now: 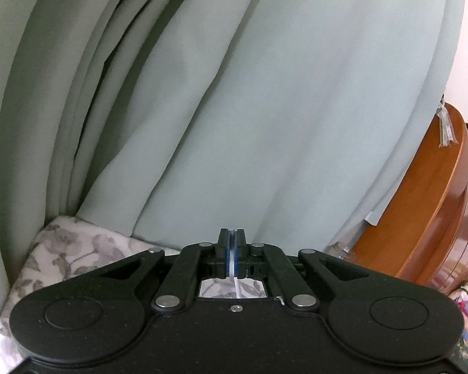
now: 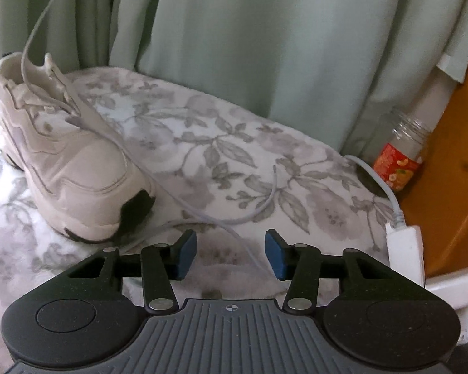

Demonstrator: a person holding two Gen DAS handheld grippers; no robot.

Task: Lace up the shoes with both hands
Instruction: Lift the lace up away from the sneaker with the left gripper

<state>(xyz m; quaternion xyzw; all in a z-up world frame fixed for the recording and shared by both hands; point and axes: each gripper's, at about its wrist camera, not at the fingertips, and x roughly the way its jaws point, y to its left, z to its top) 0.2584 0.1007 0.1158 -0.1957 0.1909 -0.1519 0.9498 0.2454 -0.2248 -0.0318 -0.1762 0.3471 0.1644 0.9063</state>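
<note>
Floral bedspread (image 2: 234,143) against pale green curtains (image 2: 249,31), wooden cabinet (image 2: 458,162) at the right. White sneaker (image 2: 65,155) sat at the left, toe toward the camera.

Left claw (image 1: 231,249) was clamped together on one lace end (image 1: 232,260), held up facing the curtain. Right claw (image 2: 231,254) stood apart, empty, just over the loose lace (image 2: 252,215) trailing right of the toe.

Risks, as I judged them:
- Thin lace lying flat on soft fabric: the pads could pinch bedspread or miss.
- Taut pull from the left could tip or drag the sneaker.
- White charger cable (image 2: 387,187) nearby looked lace-like; wrong pick possible.

Plastic jar (image 2: 402,152) at the far right, no lid visible, looked empty.
</note>
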